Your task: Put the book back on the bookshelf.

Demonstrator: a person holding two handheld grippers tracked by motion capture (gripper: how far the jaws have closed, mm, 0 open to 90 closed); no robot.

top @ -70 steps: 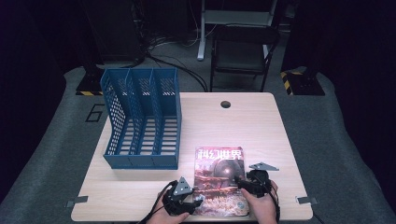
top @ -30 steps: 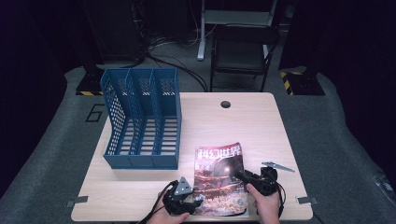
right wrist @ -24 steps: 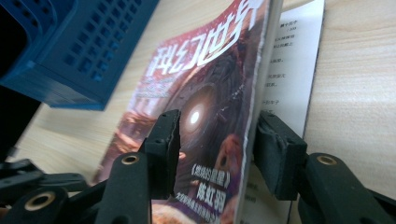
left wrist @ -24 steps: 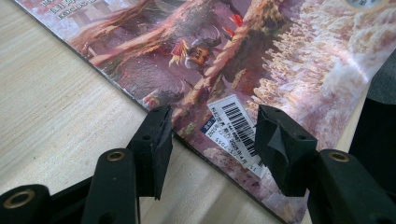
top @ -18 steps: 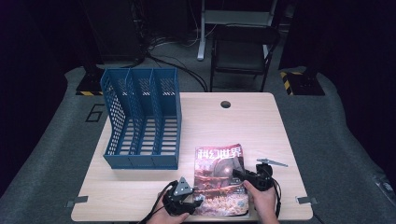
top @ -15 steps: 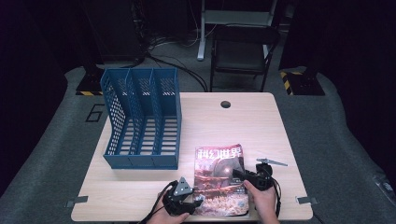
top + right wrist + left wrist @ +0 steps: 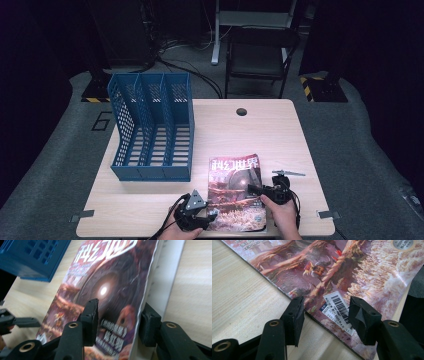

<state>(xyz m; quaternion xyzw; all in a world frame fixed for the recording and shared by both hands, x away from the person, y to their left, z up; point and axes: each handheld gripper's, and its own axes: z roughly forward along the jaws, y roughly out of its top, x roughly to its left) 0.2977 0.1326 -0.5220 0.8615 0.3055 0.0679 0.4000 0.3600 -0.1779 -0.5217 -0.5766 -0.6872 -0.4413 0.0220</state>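
We note the pale wooden table (image 7: 280, 130) carrying a blue three-slot plastic file rack (image 7: 152, 127), apparently the magazine's destination. The glossy colour-printed magazine (image 7: 236, 190) lies just beside it, near edge. Right gripper (image 7: 120, 322), jaws spread, straddles its lifted page edge, likely to raise it; left gripper (image 7: 325, 315), jaws spread, hovers over the barcode corner.

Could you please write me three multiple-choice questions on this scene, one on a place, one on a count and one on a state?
1. Where does the magazine lie?
A. inside the rack
B. on the table's near edge
C. on the chair

2. How many compartments has the blue file rack?
A. two
B. three
C. five

3. How is the right gripper set?
A. jaws astride the magazine's lifted edge
B. closed beside the rack
C. over bare table

Answers: B, it lies flat at the near edge; B, two dividers make three slots; A, one jaw sits over the cover, one beneath.
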